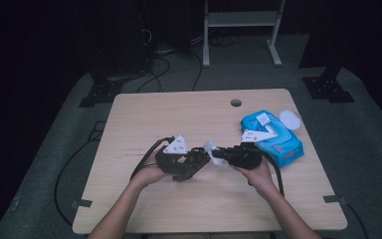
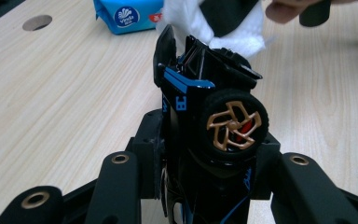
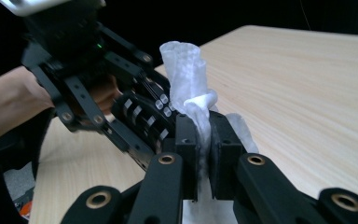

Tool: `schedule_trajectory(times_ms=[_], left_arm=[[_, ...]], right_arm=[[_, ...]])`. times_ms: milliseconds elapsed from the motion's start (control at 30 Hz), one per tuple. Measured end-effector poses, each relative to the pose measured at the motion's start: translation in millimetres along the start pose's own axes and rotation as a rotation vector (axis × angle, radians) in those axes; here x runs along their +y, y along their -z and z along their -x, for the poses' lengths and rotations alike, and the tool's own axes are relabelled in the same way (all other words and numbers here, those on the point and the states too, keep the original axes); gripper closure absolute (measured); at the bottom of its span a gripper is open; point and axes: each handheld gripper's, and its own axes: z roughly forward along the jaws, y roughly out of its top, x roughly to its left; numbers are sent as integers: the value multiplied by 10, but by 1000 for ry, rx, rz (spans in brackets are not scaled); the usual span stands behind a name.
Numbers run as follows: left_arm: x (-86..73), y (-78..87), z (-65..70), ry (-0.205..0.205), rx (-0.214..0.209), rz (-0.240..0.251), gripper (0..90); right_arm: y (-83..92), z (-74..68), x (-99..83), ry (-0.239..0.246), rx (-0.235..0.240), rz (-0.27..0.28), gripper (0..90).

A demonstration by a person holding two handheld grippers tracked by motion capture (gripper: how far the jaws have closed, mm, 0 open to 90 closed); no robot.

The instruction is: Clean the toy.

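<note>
- The toy car (image 2: 212, 116) is black with blue stripes. It has a black wheel with a gold rim and a bit of red inside. It stands on end between the left gripper's fingers (image 2: 116, 186), which squeeze its sides. Its top end pokes out past the fingertips.
- The wipe (image 3: 193, 100) is white, soft and crumpled. It is pinched between the right gripper's fingers (image 3: 223, 154) and sticks up past their tips. It touches the car's top end.
</note>
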Motion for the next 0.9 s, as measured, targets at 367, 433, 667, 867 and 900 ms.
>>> schedule_trajectory(times_ms=[367,433,667,867,900], left_arm=[[9,-31,0,3,-5,3,572],[29,-45,6,-9,-1,-8,571],[37,-60,14,-9,-4,-4,572],[18,-122,-14,4,-15,-14,571],[16,-151,-23,6,-21,-24,571]], right_arm=[[2,38,-63,-15,-8,-27,832],[19,1,-5,4,-5,-17,832],[18,-45,64,16,20,-2,832],[23,70,-66,-12,-23,-59,832],[29,81,-73,-15,-28,-61,832]])
